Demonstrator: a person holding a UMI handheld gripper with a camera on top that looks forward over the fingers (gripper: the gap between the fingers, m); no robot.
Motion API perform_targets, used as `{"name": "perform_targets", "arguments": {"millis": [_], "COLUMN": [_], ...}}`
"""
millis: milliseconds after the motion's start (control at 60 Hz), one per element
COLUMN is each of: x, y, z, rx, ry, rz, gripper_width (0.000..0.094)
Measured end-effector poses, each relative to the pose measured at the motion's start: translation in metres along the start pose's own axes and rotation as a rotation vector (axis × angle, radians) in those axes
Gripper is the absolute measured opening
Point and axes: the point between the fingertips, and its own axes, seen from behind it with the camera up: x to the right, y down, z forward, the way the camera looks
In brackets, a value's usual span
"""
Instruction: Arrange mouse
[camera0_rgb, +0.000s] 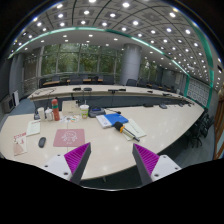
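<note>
A small dark mouse (41, 142) lies on the light table (160, 125), far to the left of my fingers. A pink patterned mouse mat (70, 137) lies flat just right of it, ahead of my left finger. My gripper (112, 162) is open and empty, held above the table's near edge. Its magenta pads (146, 159) stand wide apart with bare table between them. The mouse rests beside the mat, apart from it.
A blue object (117, 120) on white papers lies ahead on the table. Bottles (55, 113) and a cup (84, 111) stand at the back left. A pink card (20, 144) lies at the far left. Chairs and long desks stand beyond.
</note>
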Motion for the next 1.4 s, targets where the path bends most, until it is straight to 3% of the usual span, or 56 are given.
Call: {"name": "perform_targets", "arguments": {"millis": [150,300,433,550,800,1017,1233,1317,1400], "x": [-0.02,-0.077,-0.159,-0.251,-0.44,-0.537,-0.568,-0.569,-0.57], "y": [0.038,0.108,0.176,0.207,0.19,0.152,0.156,0.15,0.15], "z": [0.008,0.043,0.066,0.083,0.167,0.249,0.309,0.317,0.318], "rx": [-0.06,-0.124,-0.193,-0.194,-0.134,-0.094,-0.138,-0.137,-0.137], "ry": [-0.013,-0.024,-0.088,-0.17,-0.304,-0.332,-0.294,-0.278,-0.283], "rz": [0.004,-0.011,-0.021,-0.023,-0.021,-0.047,-0.059,-0.054,-0.056], "gripper_width": [0.0852,0.0853,0.0855,0.0858,0.0854,0.0848,0.072,0.0471,0.0448]}}
